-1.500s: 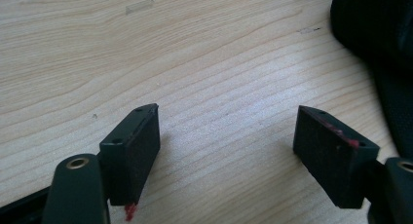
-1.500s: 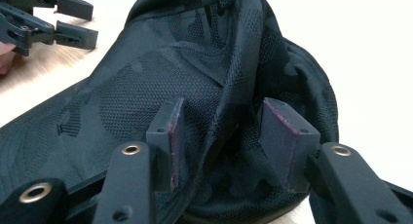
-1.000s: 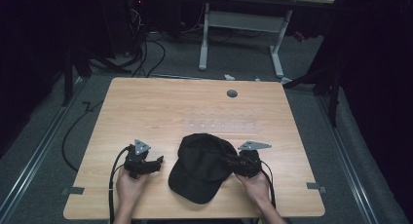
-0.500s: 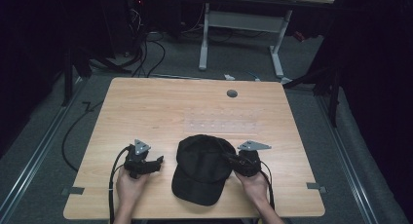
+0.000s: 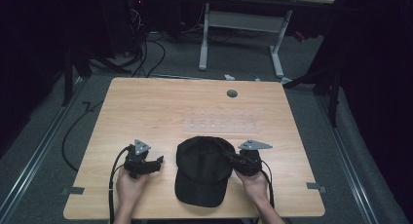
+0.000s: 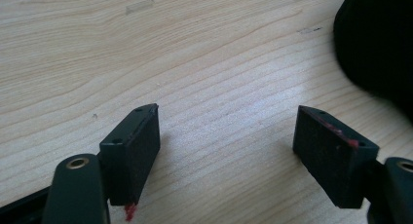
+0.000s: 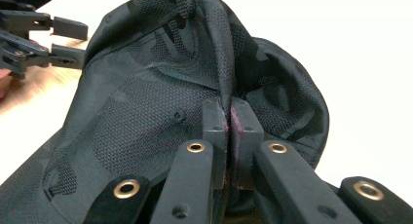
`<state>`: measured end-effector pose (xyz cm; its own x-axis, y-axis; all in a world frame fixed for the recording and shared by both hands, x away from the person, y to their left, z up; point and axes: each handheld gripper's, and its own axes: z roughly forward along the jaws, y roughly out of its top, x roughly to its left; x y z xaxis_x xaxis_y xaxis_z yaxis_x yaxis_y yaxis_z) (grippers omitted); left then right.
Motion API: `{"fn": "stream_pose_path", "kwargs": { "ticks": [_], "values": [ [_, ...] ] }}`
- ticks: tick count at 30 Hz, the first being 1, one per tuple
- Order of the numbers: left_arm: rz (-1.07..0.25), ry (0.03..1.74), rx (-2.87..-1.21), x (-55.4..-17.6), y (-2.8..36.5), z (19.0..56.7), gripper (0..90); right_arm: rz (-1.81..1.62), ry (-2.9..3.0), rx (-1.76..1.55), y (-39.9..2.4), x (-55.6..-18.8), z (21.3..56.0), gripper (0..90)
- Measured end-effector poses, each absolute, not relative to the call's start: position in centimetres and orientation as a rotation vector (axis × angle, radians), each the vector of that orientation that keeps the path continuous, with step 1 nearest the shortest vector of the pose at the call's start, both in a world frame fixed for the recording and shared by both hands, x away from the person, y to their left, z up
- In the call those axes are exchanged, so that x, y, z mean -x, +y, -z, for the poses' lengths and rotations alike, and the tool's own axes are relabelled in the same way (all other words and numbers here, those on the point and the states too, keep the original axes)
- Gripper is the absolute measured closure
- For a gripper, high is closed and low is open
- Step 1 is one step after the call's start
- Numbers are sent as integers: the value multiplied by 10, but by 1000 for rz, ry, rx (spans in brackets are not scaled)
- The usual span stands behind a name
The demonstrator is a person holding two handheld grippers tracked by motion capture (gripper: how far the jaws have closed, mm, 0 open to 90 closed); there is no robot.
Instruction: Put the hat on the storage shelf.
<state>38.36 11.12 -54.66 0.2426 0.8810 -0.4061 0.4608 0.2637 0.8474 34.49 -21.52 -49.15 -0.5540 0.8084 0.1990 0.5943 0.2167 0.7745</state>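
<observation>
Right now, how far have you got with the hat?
Done: the right gripper has just closed, pinching a fold of the black cap. In hand: that grip. Left: the left gripper sits open beside the cap, gripping nothing, and the cap lies on the table.

One black cap [image 5: 202, 168], two grippers, left [image 5: 157, 163] and right [image 5: 228, 158], one wooden table [image 5: 195, 107], two hands.

I see bare table [image 5: 195, 102] ahead of both grippers, black cap [image 5: 202, 170] blocking the stretch between them, small grommet [image 5: 232, 93] far back
</observation>
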Motion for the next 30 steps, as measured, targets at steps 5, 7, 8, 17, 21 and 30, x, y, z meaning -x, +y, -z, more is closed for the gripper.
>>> {"fn": "stream_pose_path", "kwargs": {
  "ticks": [5,7,8,17,21,30],
  "values": [
    [-463,1388,-1366,-384,111,547,260,-1291,2246,-1272,-218,-343,487,874],
    [-465,1389,-1366,-384,111,547,263,-1300,2248,-1254,-220,-343,485,874],
    [-466,1390,-1364,-384,111,547,264,-1302,2252,-1246,-221,-343,483,874],
    [-473,1395,-1363,-384,110,547,264,-1347,2244,-1198,-228,-346,470,876],
    [-486,1407,-1356,-384,108,547,259,-1356,2242,-1188,-231,-346,467,876],
    [-430,1421,-1347,-386,111,544,229,-1399,2225,-1159,-242,-349,456,876]
  ]
}}
